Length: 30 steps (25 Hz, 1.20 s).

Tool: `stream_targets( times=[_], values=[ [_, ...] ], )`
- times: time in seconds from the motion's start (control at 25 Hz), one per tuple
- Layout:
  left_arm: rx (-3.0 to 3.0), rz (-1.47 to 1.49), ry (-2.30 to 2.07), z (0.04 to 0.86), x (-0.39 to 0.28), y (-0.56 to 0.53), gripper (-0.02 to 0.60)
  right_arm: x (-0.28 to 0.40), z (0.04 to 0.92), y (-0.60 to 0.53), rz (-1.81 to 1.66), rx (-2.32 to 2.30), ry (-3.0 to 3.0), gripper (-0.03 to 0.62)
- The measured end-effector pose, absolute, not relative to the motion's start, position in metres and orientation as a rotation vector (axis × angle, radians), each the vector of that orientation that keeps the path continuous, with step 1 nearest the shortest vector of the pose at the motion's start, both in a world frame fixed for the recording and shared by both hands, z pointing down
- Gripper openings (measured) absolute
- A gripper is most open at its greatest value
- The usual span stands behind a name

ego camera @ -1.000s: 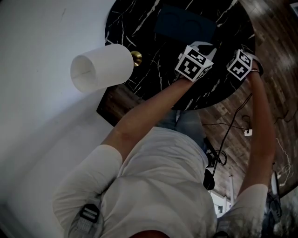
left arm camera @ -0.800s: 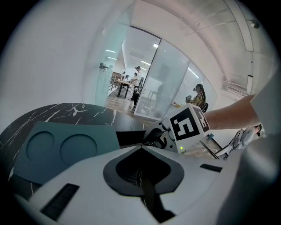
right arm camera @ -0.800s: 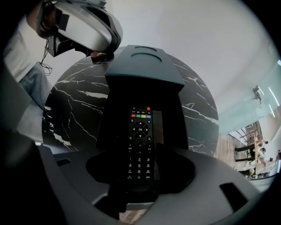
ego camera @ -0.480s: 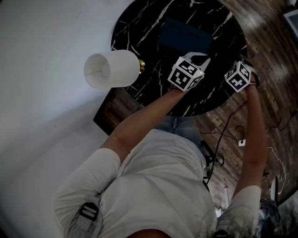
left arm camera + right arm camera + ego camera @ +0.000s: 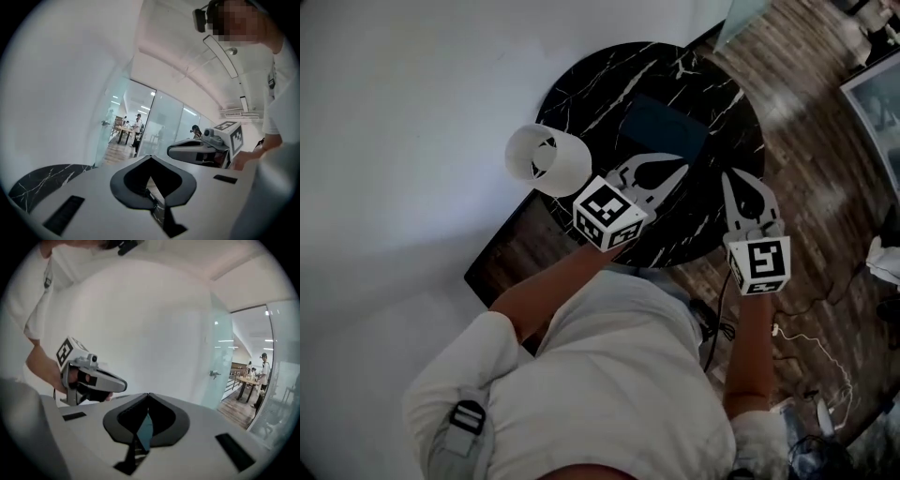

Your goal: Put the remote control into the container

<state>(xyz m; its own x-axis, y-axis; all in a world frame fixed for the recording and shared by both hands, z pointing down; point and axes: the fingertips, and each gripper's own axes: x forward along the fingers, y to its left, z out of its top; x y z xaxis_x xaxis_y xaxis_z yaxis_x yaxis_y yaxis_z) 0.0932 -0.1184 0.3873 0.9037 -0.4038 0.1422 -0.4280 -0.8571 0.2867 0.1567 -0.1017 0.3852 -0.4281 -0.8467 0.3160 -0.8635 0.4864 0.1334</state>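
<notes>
A dark blue rectangular container [image 5: 662, 129] lies on the round black marble table [image 5: 581, 89]. I cannot see a remote control in any view. My left gripper [image 5: 682, 162] hovers over the table's near part, just short of the container, its jaws shut with the tips touching and nothing between them. The right gripper [image 5: 727, 176] is held at the table's right edge, also shut and empty. The left gripper view shows its own closed jaws [image 5: 150, 158] with the right gripper [image 5: 201, 150] beyond. The right gripper view looks past its closed tips [image 5: 148, 394] at the left gripper [image 5: 91, 378].
A white lampshade [image 5: 546, 159] stands at the table's left edge. A dark flat board [image 5: 502, 272] lies on the floor beneath. Cables [image 5: 806, 328] trail over the wooden floor [image 5: 806, 112] at the right. Behind a glass wall [image 5: 154, 126], people stand far off.
Both grippers have drawn back from the container toward the body and tipped up, so their jaws now show. The head view has shifted, and the table sits higher and smaller.
</notes>
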Motion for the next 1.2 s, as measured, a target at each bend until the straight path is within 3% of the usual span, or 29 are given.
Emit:
stream_targets(
  times=[0.36, 1.2],
  values=[
    [2.871, -0.163, -0.683, 0.302, 0.048, -0.022, 0.002, 0.079, 0.306, -0.002, 0.094, 1.651, -2.624, 0.006],
    [2.861, -0.142, -0.703, 0.317, 0.018, -0.006, 0.002, 0.047, 0.317, 0.011, 0.091, 1.676, -2.564, 0.006]
  ],
)
